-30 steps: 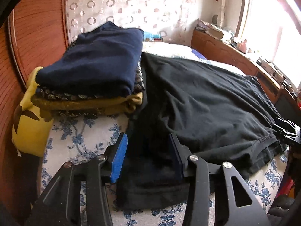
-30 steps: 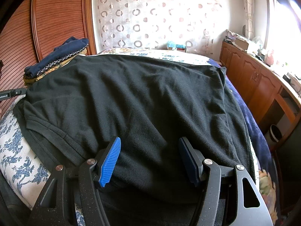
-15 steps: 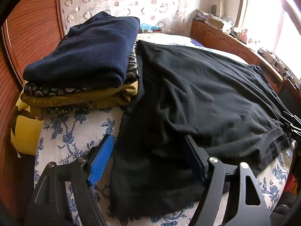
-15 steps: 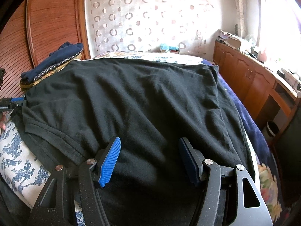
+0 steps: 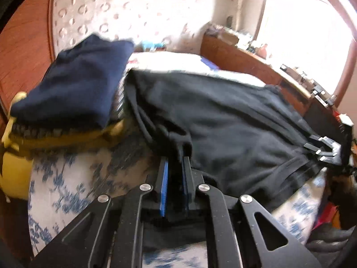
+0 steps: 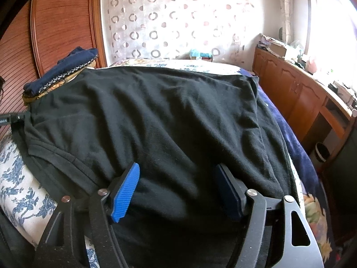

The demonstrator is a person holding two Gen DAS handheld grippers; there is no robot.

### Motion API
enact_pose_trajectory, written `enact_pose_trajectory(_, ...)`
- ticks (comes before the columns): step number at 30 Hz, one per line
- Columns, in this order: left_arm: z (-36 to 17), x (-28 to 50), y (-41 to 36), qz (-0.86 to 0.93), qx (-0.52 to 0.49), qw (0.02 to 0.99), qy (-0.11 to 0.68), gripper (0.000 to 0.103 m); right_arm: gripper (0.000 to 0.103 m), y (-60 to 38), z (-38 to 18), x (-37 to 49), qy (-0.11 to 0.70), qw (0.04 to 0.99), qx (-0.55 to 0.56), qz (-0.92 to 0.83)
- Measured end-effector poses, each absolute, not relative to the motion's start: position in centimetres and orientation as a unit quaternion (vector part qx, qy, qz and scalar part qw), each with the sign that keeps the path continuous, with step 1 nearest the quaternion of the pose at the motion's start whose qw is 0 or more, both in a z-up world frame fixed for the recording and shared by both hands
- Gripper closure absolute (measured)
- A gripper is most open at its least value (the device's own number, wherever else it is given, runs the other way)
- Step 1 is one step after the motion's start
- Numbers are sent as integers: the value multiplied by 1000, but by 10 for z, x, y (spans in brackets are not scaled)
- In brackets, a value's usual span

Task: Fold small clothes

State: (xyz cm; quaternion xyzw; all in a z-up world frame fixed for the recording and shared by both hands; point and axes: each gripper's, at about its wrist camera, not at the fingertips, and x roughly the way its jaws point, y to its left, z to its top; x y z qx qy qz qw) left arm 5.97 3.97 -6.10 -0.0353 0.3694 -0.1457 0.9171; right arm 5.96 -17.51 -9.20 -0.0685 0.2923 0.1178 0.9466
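Observation:
A black shirt (image 6: pixel 156 116) lies spread over the floral bed sheet (image 6: pixel 20 192); it also shows in the left wrist view (image 5: pixel 223 120). My left gripper (image 5: pixel 175 163) is shut on a bunched fold of the black shirt's left edge, with the cloth pulled into pleats at the blue pads. My right gripper (image 6: pixel 178 185) is open, its blue pads (image 6: pixel 125 192) resting on either side of the shirt's near hem. The right gripper also appears at the far right of the left wrist view (image 5: pixel 323 149).
A pile of folded clothes with a navy one on top (image 5: pixel 73 89) sits at the bed's left by the wooden headboard (image 6: pixel 60 24). A yellow cushion (image 5: pixel 13 167) lies under it. Wooden cabinets (image 6: pixel 296 98) and a bin (image 6: pixel 322 151) stand on the right.
My left gripper has closed on the shirt's left edge and bunched the cloth. My right gripper has stayed open over the near hem.

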Motion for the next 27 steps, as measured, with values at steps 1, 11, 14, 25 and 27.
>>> enact_pose_trajectory(1, -53, 59, 35, -151, -37, 921, 358, 92, 26, -177, -91, 60, 295, 946, -67, 119)
enact_pose_trajectory(11, 14, 83, -50, -243, -20, 925, 290, 92, 21, -192, -81, 53, 307, 938, -86, 135)
enact_pose_trajectory(14, 22, 90, -79, -271, -13, 919, 288, 92, 21, -202, -72, 45, 299, 941, -89, 130)
enact_pose_trajectory(25, 40, 97, -164, -339, 39, 893, 294, 93, 21, -246, -53, 31, 281, 953, -62, 97)
enact_pose_trajectory(27, 51, 88, -176, -356, 51, 889, 282, 93, 21, -248, -51, 28, 281, 953, -60, 93)
